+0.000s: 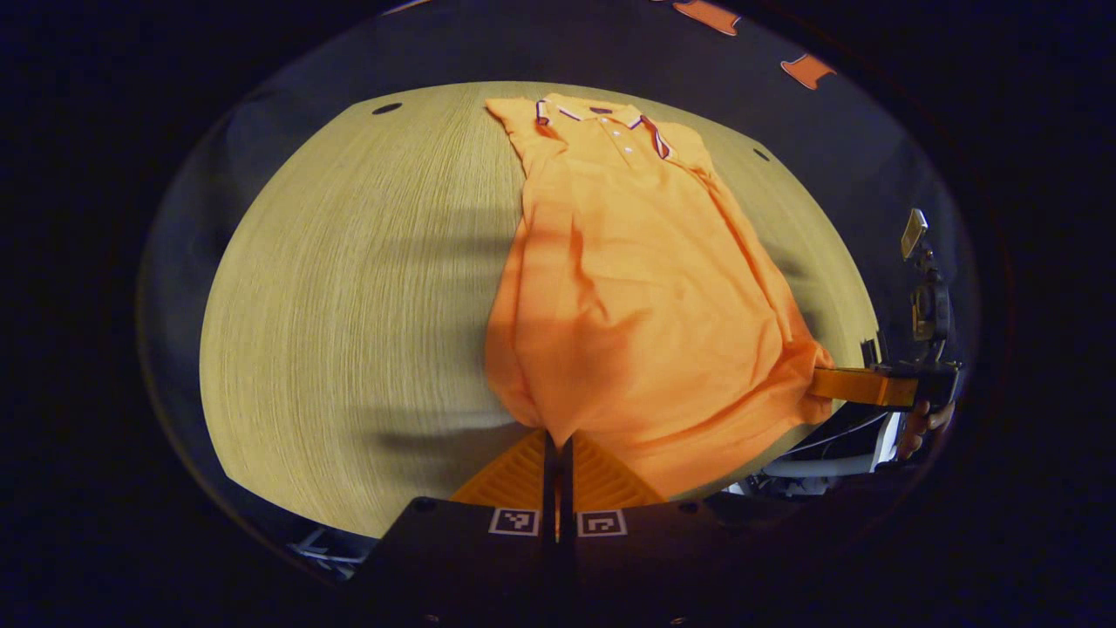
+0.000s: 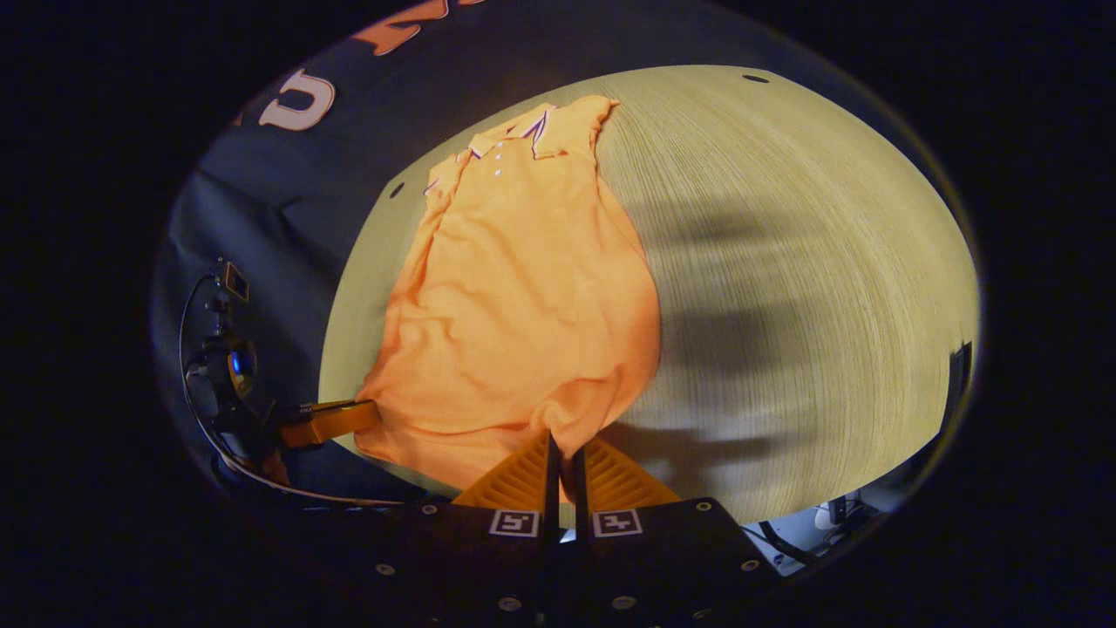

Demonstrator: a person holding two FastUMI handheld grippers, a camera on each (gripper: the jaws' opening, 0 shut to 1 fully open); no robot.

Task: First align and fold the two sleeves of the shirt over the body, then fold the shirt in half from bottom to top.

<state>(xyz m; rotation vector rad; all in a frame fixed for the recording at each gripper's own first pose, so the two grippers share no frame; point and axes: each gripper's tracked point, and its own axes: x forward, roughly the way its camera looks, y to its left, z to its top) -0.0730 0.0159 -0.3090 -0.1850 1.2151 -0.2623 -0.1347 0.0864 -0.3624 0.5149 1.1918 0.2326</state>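
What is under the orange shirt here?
The shirt lies on the wooden table, collar at the far end. Each gripper pinches a corner of its near hem: left gripper, right gripper. The tabletop beneath the fabric is hidden.

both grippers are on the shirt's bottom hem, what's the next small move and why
Probably lift both hem corners together and carry them toward the collar. The shirt lies narrow on the table, its sleeves apparently already folded in. The left gripper and the right gripper each pinch a bottom corner with jaws shut, so the bottom-to-top fold looks like what remains.
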